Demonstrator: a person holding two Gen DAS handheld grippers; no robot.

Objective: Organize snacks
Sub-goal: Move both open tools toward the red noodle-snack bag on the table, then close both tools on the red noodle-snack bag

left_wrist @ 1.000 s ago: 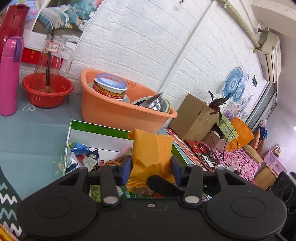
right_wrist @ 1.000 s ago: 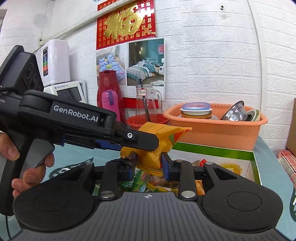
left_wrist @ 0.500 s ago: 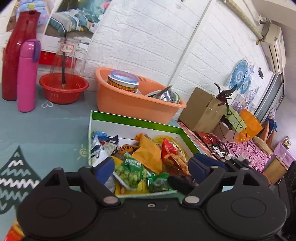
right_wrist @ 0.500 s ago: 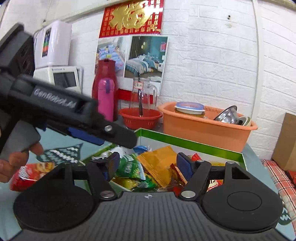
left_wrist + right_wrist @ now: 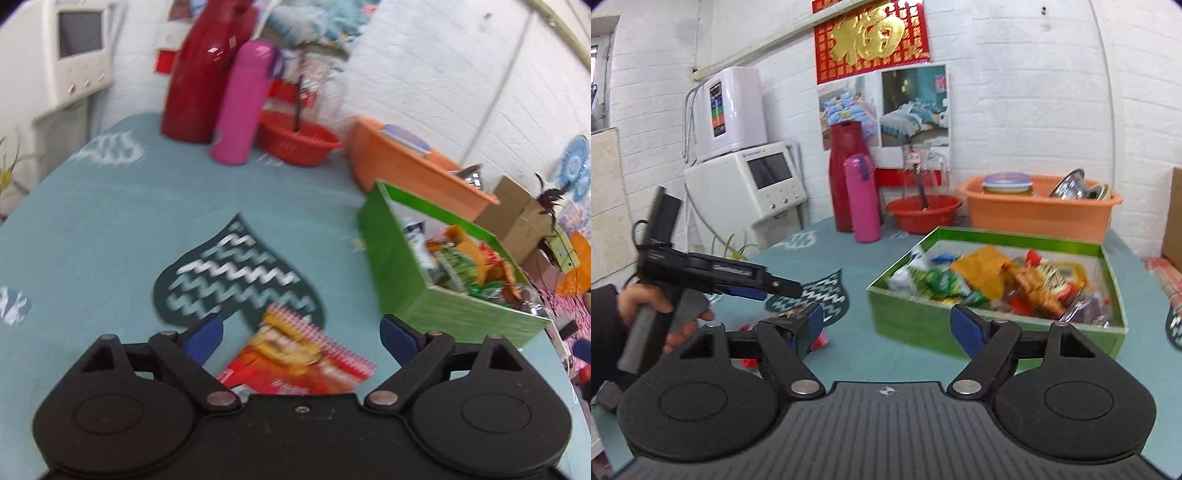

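A green box (image 5: 413, 280) (image 5: 923, 321) full of snack packets stands on the teal tablecloth; the orange-yellow packet (image 5: 984, 269) lies inside it among the others. A red snack packet (image 5: 299, 358) (image 5: 783, 325) lies flat on the cloth left of the box. My left gripper (image 5: 301, 334) is open just above that red packet, its blue pads on either side without touching it. My right gripper (image 5: 888, 325) is open and empty in front of the box's near wall. In the right wrist view a hand (image 5: 646, 302) holds the left gripper at the left.
At the back stand a red jug (image 5: 847, 177), a pink bottle (image 5: 862, 197), a red bowl (image 5: 923, 212) with a glass pitcher, and an orange basin (image 5: 1034, 214) with dishes. White appliances (image 5: 746, 184) stand back left. A cardboard box (image 5: 517, 218) sits off the table, right.
Both grippers held the orange-yellow packet over the box; they opened and it dropped in. The left gripper has swung left and down over the red packet. The right gripper has pulled back.
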